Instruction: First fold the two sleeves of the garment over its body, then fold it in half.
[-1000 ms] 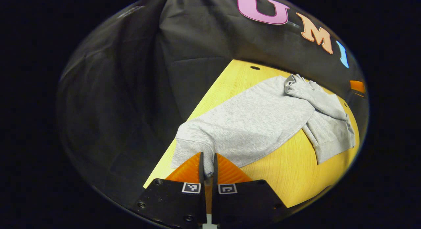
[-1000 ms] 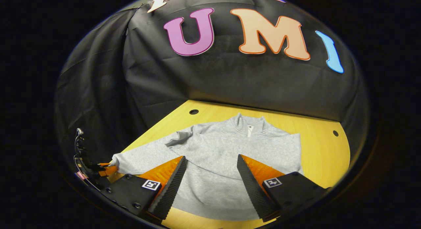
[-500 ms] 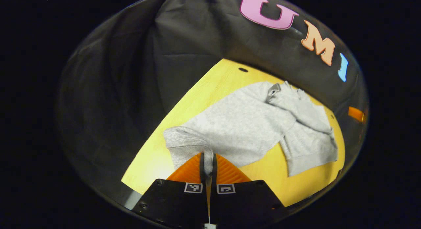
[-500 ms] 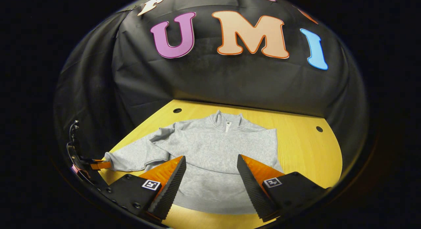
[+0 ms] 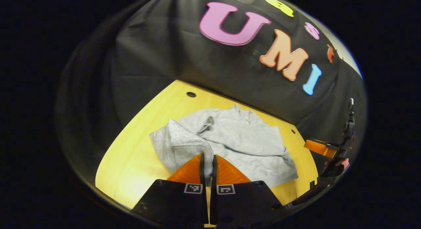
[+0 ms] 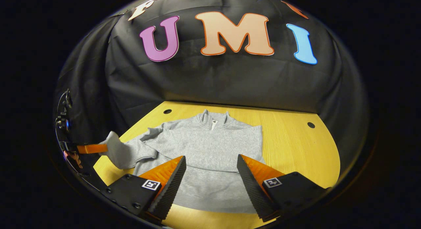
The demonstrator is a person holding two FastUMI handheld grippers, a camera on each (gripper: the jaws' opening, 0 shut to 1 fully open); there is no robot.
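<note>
A grey sweatshirt point(image 6: 210, 150) lay flat on the yellow table point(image 6: 296, 150), collar toward the far wall, its right sleeve point(image 6: 217, 165) already folded across the body. The left gripper point(image 5: 207, 163) had its fingers nearly together, pinching the cuff of the left sleeve point(image 5: 182, 145), which it held raised off the table at the sweatshirt's left side, seen in the right gripper view as a lifted grey flap point(image 6: 113, 148). The right gripper point(image 6: 210, 176) hung over the near hem with its fingers wide apart, holding nothing.
</note>
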